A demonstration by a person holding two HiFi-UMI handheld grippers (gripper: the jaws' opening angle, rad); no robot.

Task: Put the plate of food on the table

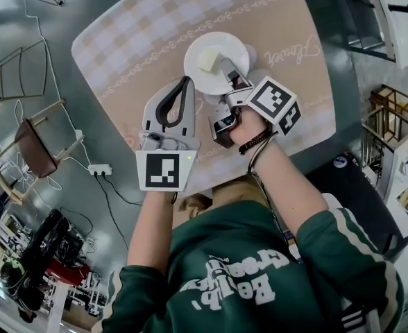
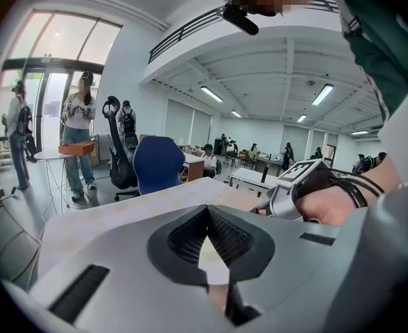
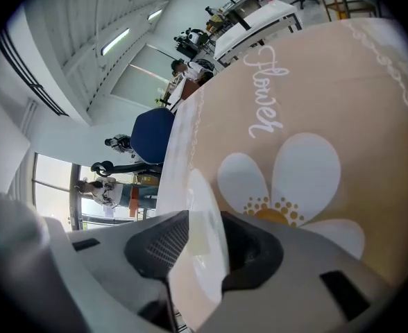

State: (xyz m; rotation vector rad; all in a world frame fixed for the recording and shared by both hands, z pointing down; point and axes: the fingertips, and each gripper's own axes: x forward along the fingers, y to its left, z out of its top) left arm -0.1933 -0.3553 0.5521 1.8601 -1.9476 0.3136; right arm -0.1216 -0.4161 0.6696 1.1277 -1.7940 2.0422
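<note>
Shows the white plate (image 1: 226, 49) flat on the table (image 1: 134, 40), a pale block of food (image 1: 207, 60) on it. Finds its near rim between the jaws of the right gripper (image 1: 230, 71), spread and not pinching (a clear gap at one pad). Puts the left gripper (image 1: 184, 83) just beside, over the checked cloth, jaws pressed together at the tips, pinching nothing.

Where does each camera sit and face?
Head view: on the head, facing steeply down at table, plate, forearms, left claw, right claw.
Left gripper view: on left claw, along its closed jaws across the table; right hand shows.
Right gripper view: on right claw, facing the plate rim between its jaws.
All share the table.
</note>
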